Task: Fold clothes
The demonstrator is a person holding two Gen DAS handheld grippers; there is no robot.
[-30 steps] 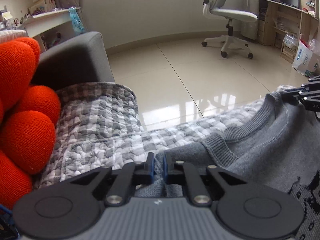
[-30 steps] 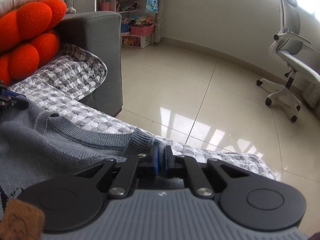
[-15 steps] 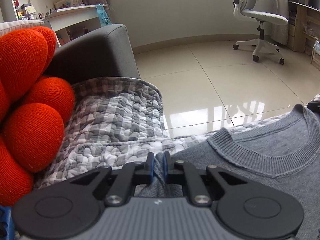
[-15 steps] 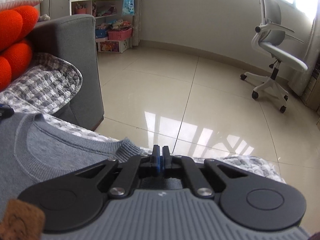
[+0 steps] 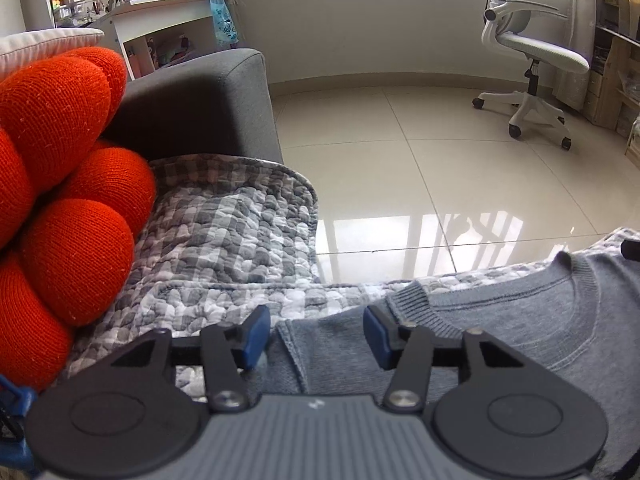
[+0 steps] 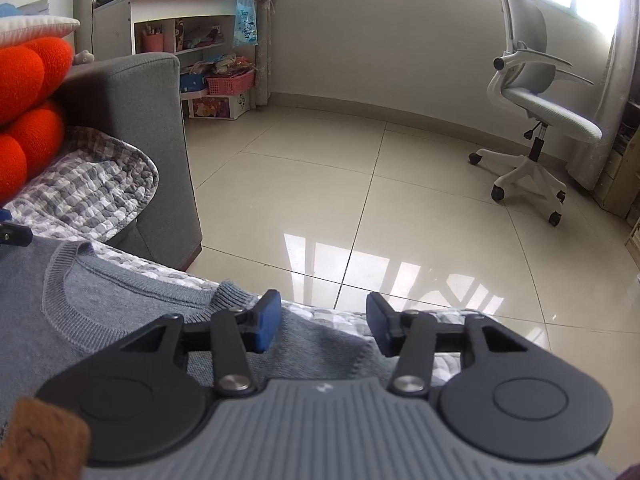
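A grey knit sweater [image 5: 520, 328] lies flat on a grey checked quilt [image 5: 224, 248], its ribbed neckline toward the sofa's front edge. My left gripper [image 5: 316, 336] is open over the sweater's left shoulder, the blue pads apart with cloth lying loose between them. In the right wrist view the same sweater [image 6: 120, 312] spreads to the left, and my right gripper [image 6: 322, 324] hangs open over its right shoulder near the quilt's edge [image 6: 452, 316]. Neither gripper holds the cloth.
An orange knotted cushion [image 5: 64, 184] crowds the left beside the grey sofa arm [image 5: 208, 108]. Past the quilt's edge lies glossy tiled floor [image 6: 360, 200] with a white office chair [image 6: 536, 120]. White shelves [image 6: 200, 40] stand by the far wall.
Both grippers were shut on the sweater's shoulders and pulled them apart and flat. Both have now opened and let the cloth go.
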